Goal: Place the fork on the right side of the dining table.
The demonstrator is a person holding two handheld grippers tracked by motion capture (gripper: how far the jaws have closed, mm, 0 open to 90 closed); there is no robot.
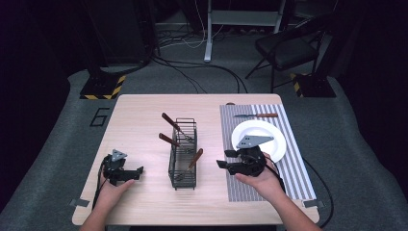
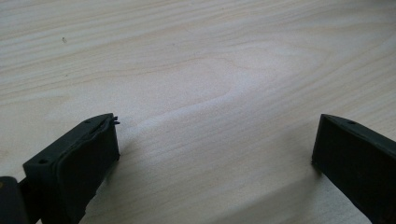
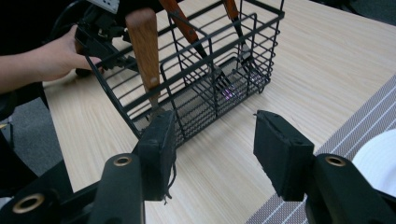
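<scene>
We take the black wire basket point(image 1: 183, 153) at mid-counter as our landmark: it holds three wooden-handled utensils point(image 1: 169, 120), handles up and leaning. Left of the basket, the left gripper point(image 1: 137, 172) rests low over bare counter point(image 2: 196, 70), jaws apart, empty. Right of the basket, the right gripper point(image 1: 223, 159) points at it, jaws apart, empty. Further right lies a striped mat point(image 1: 288, 168) carrying a white plate point(image 1: 276, 139), with a knife point(image 1: 256, 115) beyond the plate.

Black wire caddy point(image 1: 183, 154) holding wooden-handled utensils point(image 1: 169, 140) mid-desk point(image 1: 139, 120); white plate point(image 1: 269, 134) and knife point(image 1: 257, 115) on striped placemat point(image 1: 288, 168).
</scene>
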